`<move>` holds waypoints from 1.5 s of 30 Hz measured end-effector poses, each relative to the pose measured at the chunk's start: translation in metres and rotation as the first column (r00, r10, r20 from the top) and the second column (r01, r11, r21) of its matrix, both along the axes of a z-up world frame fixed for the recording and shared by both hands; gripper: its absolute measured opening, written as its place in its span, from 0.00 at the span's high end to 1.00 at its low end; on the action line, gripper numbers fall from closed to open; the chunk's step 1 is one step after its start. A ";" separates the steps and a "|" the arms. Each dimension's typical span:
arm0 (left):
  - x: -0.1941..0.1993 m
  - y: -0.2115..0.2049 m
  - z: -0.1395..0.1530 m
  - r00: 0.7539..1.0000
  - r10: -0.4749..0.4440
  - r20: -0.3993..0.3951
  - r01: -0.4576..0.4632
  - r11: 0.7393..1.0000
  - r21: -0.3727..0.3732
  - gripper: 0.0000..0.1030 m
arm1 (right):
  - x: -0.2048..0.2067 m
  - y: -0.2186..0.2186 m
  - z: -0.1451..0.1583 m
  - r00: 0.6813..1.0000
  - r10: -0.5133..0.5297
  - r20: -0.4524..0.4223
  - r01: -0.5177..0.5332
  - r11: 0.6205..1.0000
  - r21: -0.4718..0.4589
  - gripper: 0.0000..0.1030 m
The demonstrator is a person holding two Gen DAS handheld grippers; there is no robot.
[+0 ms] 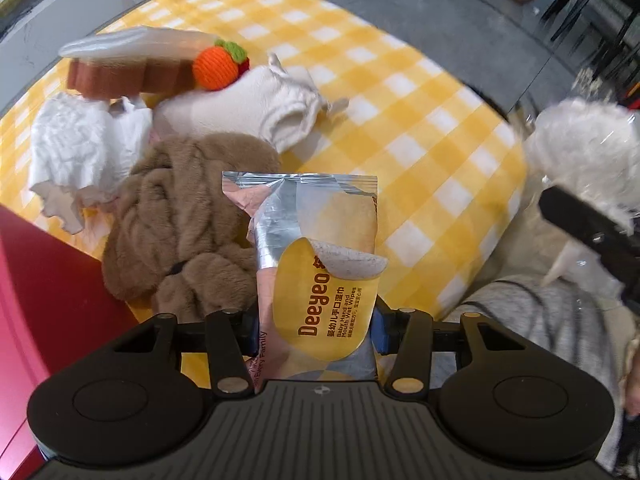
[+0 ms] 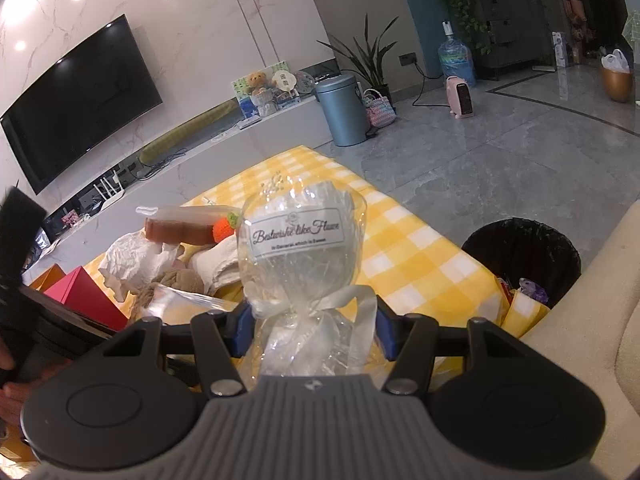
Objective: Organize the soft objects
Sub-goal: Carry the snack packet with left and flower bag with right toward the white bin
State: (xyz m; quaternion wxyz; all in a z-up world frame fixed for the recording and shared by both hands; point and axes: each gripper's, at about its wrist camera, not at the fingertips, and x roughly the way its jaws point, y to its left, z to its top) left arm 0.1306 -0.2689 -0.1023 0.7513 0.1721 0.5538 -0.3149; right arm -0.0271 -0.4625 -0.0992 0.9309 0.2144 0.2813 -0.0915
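Your left gripper [image 1: 316,332] grips the wipes pack [image 1: 316,264], the right gripper [image 2: 312,330] grips the wrapped flower [image 2: 300,248]; next, place both beside the pile.

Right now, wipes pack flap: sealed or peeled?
Peeled. The flap curls up off the wipes pack held in the left gripper.

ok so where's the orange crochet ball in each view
Left wrist view: the orange crochet ball sits upper left, at the right end of the brown scalloped piece, far behind the held wipes pack.
Right wrist view: it is left of centre, just left of the cellophane-wrapped bundle.
Shared landmark: the yellow checked tablecloth.
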 end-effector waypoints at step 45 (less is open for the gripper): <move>-0.054 0.325 0.112 0.781 0.617 0.092 -0.536 0.740 -0.407 0.47 | 0.042 0.241 0.119 0.848 0.512 0.138 -0.500 0.859 -0.115 0.45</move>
